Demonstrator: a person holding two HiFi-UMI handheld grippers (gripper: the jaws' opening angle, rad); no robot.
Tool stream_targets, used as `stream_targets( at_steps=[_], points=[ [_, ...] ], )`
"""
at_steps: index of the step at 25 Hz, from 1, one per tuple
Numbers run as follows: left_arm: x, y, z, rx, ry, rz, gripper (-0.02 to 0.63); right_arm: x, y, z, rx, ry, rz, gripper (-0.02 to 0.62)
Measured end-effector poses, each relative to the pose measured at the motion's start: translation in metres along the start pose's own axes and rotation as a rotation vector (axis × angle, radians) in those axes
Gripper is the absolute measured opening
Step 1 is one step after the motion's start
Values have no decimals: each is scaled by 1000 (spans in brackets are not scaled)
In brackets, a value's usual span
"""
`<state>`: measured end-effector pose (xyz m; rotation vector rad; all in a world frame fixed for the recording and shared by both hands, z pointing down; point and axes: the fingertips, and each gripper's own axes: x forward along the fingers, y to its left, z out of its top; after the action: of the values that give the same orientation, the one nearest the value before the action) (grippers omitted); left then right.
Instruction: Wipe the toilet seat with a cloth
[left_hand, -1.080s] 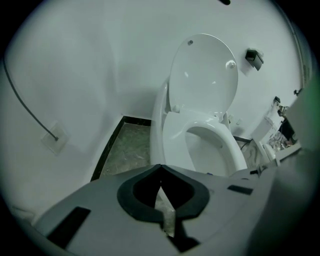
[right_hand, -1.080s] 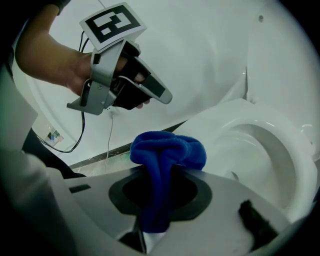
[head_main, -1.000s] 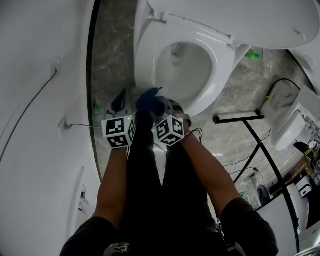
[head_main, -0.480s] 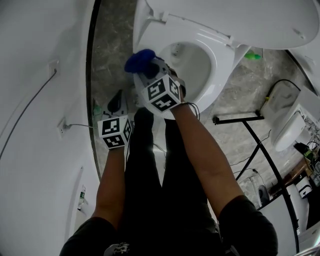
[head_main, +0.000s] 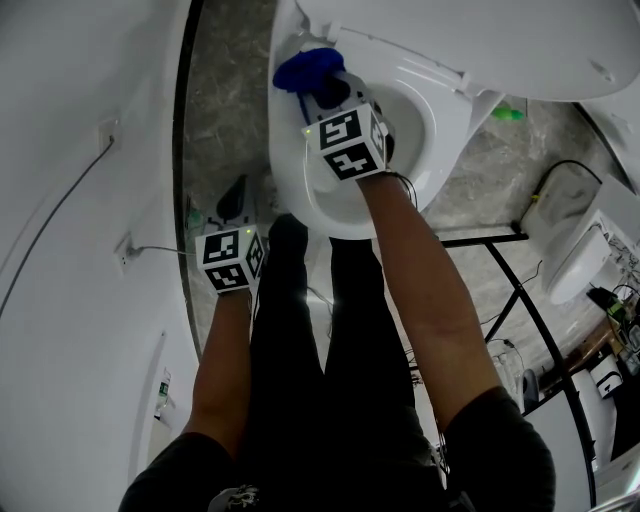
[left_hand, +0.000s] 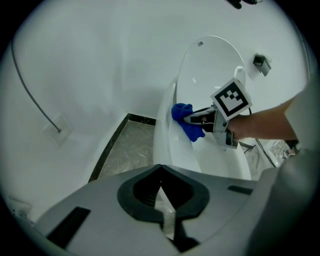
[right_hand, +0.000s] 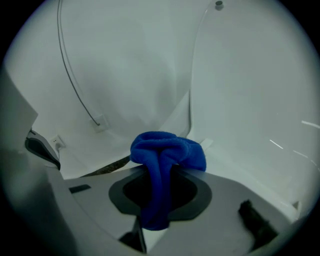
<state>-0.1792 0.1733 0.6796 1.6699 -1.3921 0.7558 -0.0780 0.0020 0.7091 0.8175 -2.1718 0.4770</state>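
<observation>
The white toilet seat (head_main: 288, 150) lies down with the lid (head_main: 480, 40) raised behind it. My right gripper (head_main: 318, 90) is shut on a bunched blue cloth (head_main: 305, 68), which rests on the seat's back left part near the hinge. In the right gripper view the cloth (right_hand: 167, 152) hangs pinched between the jaws of the right gripper (right_hand: 157, 200), in front of the lid (right_hand: 250, 100). My left gripper (head_main: 236, 205) is shut and empty, held low beside the bowl's front left. From the left gripper (left_hand: 161, 192) I see the cloth (left_hand: 186, 120) on the seat (left_hand: 172, 150).
A white wall with a socket (head_main: 125, 255) and a cable runs close along the left. A black metal stand (head_main: 500, 260) and another white fixture (head_main: 580, 240) stand on the marbled floor at right. The person's black-clad legs (head_main: 300, 350) stand just before the bowl.
My right gripper has carried the cloth from the seat's front edge along its left side up to the back left. The left gripper has stayed put.
</observation>
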Motion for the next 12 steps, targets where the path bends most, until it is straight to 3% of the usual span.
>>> stream_targets(
  at_steps=[4, 9, 12],
  points=[
    [-4, 6, 1, 44, -11, 1, 9, -9, -33, -4, 39, -18, -91, 83],
    [-8, -7, -4, 100, -1, -30, 9, -38, -87, -27, 191, -34, -226, 83],
    [-5, -15, -1, 113, -1, -43, 9, -55, -114, -46, 220, -35, -299, 83]
  ],
)
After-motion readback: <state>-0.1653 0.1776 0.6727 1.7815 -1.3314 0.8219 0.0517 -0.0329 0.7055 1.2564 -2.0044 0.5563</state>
